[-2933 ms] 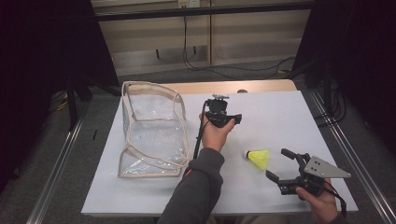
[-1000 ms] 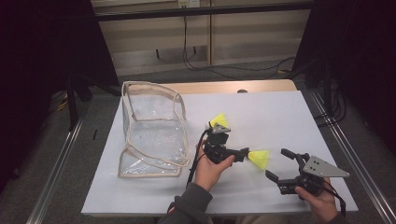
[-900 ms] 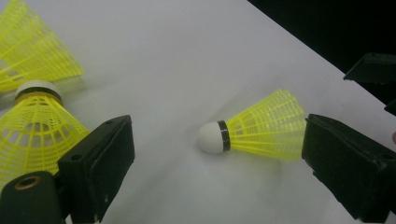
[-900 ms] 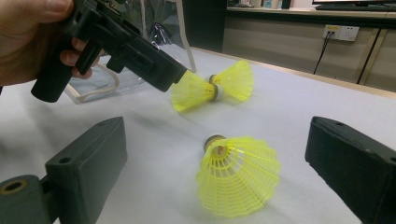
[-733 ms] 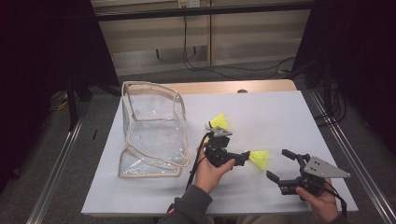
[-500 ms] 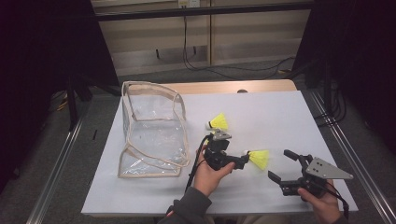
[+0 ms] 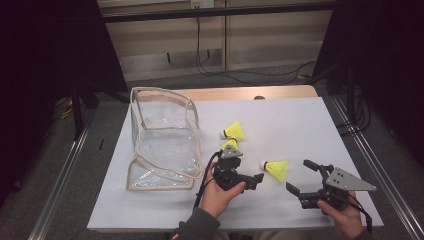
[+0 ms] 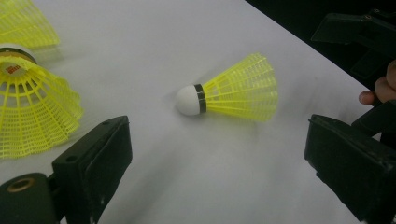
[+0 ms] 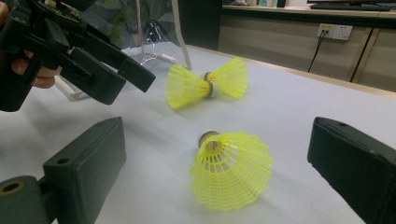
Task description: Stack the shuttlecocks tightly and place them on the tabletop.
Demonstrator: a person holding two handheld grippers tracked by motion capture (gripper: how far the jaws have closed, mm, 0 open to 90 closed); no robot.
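A white surface (image 7: 300, 125) carries three yellow shuttlecocks and a clear plastic bag (image 7: 162, 142) with beige trim, which stands open toward the left edge. The left tongs (image 7: 250, 181), held in a hand (image 7: 220, 192) rising from the near edge, sit just right of the bag's near corner with jaws apart. One shuttlecock (image 7: 230, 145) lies just behind these tongs, another (image 7: 234, 131) a little farther toward the far edge. The third shuttlecock (image 7: 276, 169) lies on its side between the two tongs, white tip toward the left ones. The right tongs (image 7: 302, 177), near the right near corner, gape wide, apart from it.
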